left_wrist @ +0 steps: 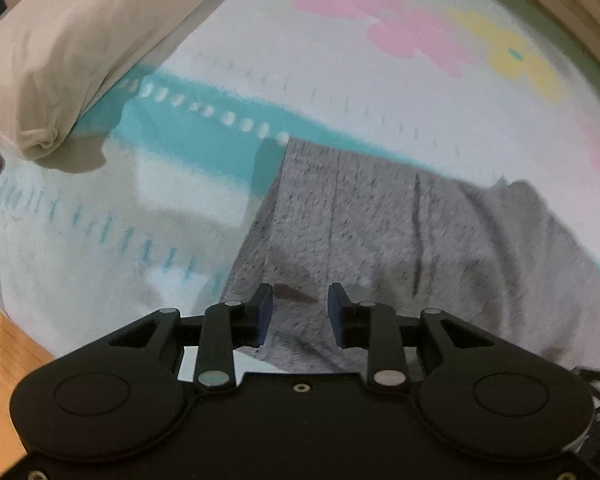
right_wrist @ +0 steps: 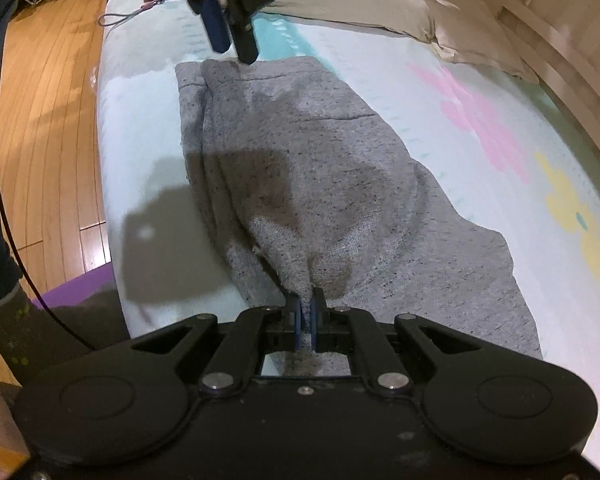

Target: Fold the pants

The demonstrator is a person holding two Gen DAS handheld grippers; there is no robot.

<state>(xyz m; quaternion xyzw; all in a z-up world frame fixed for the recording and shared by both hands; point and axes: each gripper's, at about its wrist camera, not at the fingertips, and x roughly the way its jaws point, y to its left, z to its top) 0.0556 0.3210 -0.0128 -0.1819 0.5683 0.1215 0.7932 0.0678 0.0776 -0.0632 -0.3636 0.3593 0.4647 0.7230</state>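
Bed: pale sheet (right_wrist: 380, 80) printed with a teal band, pink and yellow flowers; wood floor (right_wrist: 48, 120) runs alongside.
Pants: grey speckled pants (right_wrist: 320, 184) lie folded over on the sheet, close to the bed's floor-side edge.
Left gripper: the left gripper (left_wrist: 300, 312) stands spread just above the pants' near edge, nothing between its blue pads.
Right gripper: the right gripper (right_wrist: 307, 312) is pressed together, pinching a raised peak of the grey cloth.
Pillow: a beige pillow (left_wrist: 76, 52) rests at the bed's head.
Left-wrist view only: gap between the spread fingers.
Right-wrist view only: the left gripper from outside, a dark cable (right_wrist: 4, 200), a purple mat (right_wrist: 76, 292).
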